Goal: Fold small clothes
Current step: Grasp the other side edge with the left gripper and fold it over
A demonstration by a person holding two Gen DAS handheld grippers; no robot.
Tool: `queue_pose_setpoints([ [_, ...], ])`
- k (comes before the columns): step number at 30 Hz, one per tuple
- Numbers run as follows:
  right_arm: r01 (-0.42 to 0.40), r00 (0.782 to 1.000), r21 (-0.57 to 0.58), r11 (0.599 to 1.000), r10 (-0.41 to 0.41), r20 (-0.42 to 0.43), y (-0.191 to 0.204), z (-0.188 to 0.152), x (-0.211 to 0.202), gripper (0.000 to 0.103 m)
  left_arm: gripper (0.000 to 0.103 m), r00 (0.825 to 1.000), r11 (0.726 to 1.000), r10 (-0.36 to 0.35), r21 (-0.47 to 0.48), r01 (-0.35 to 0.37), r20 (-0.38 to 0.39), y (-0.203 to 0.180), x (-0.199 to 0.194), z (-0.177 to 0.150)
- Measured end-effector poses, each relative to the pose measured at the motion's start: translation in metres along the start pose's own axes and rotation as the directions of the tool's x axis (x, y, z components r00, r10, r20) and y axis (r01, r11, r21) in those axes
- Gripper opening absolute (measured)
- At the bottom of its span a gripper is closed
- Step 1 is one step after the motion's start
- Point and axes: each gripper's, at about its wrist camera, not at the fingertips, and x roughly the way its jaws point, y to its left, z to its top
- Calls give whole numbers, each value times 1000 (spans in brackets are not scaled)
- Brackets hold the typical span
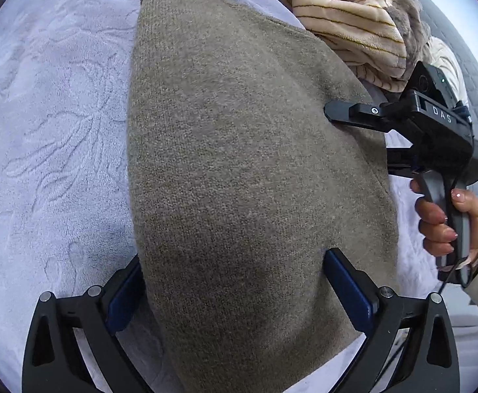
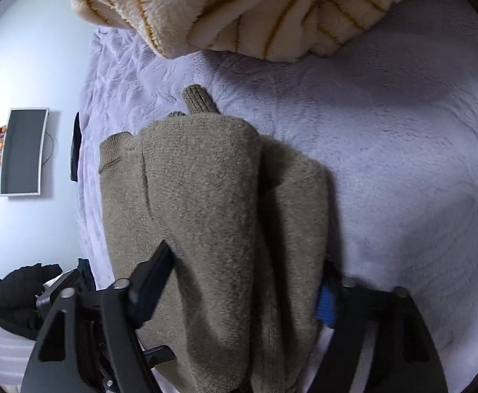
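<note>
- left wrist view: the olive-brown knitted sweater lies flat on a pale lilac plush bedspread, filling the middle of the view.
- the left tongs stand wide apart, one blue-padded finger resting on the knit at the right, the other at the sweater's left edge; the pads do not pinch the cloth.
- the right tongs reach in from the right, gripped by a hand in a cream sleeve; the upper finger lies on top of the sweater's right edge, the lower one is hidden by the cloth.
- a cream striped fleece blanket is bunched at the top right, just beyond the sweater.
- right wrist view: the sweater is doubled lengthwise, a ribbed cuff poking out at its far end.
- the right tongs straddle the near folds, which bulge between the partly parted fingers; whether the pads press the knit i cannot tell.
- the striped blanket lies across the top; a wall screen hangs at the left.
</note>
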Motion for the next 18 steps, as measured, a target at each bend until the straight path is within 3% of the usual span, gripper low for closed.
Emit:
queue_pose_setpoints([
  [4, -5, 1000, 0, 1000, 5, 10, 1, -2, -6, 54, 77, 998, 999, 33, 8, -34, 44, -22, -4, -3],
  [8, -55, 998, 30, 998, 54, 16, 3, -7, -17, 39, 54, 997, 1000, 1, -25, 1, 82, -21, -20, -10],
  [18, -147, 989, 32, 989, 146, 25, 32, -29, -37, 37, 51, 994, 998, -45, 38, 41, 100, -29, -65, -24],
])
